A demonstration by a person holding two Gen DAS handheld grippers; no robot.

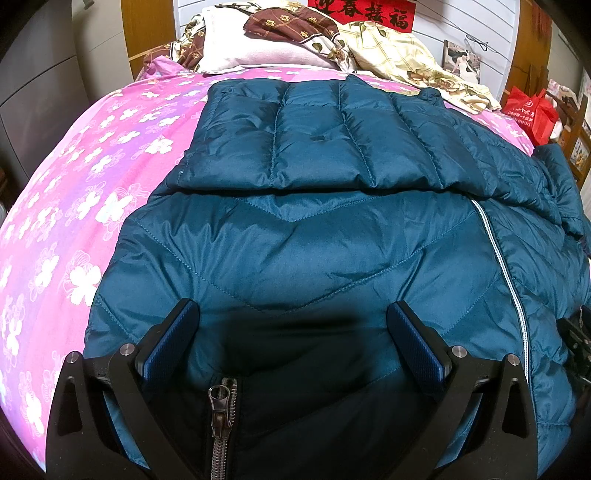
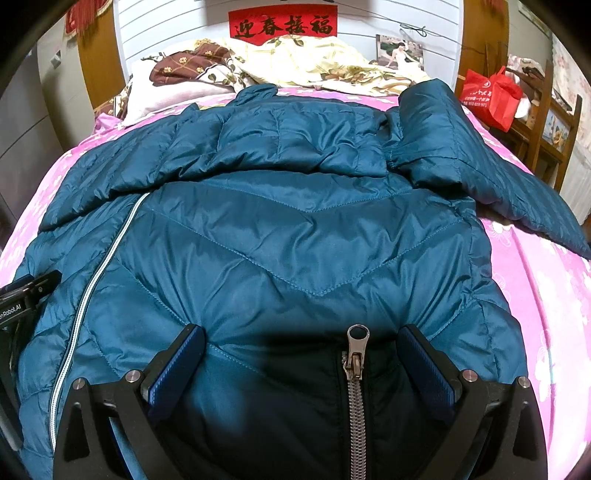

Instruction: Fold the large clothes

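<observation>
Bedroom backdrop: pink floral bedsheet (image 1: 74, 192), pillows at headboard, red banner on wall. Left wrist view: teal quilted puffer jacket (image 1: 295, 240) laid flat on bed, one sleeve (image 1: 295, 136) folded across chest; left gripper (image 1: 293, 321) spread wide above hem, nothing held; metal zipper pull (image 1: 220, 397) between fingers. Right wrist view: right gripper (image 2: 301, 345) likewise wide, nothing held; other sleeve (image 2: 480, 166) lies outward on sheet. Judged mid-fold; next, hem likely pinched and carried toward collar. Bare sheet seen both sides.

There was one teal quilted down jacket (image 1: 295, 240) on one bed with a pink flowered sheet (image 1: 74, 184), one red paper banner (image 2: 282, 25), one red shopping bag (image 2: 491, 96), one white pillow (image 1: 255, 55) and two open claws.
</observation>
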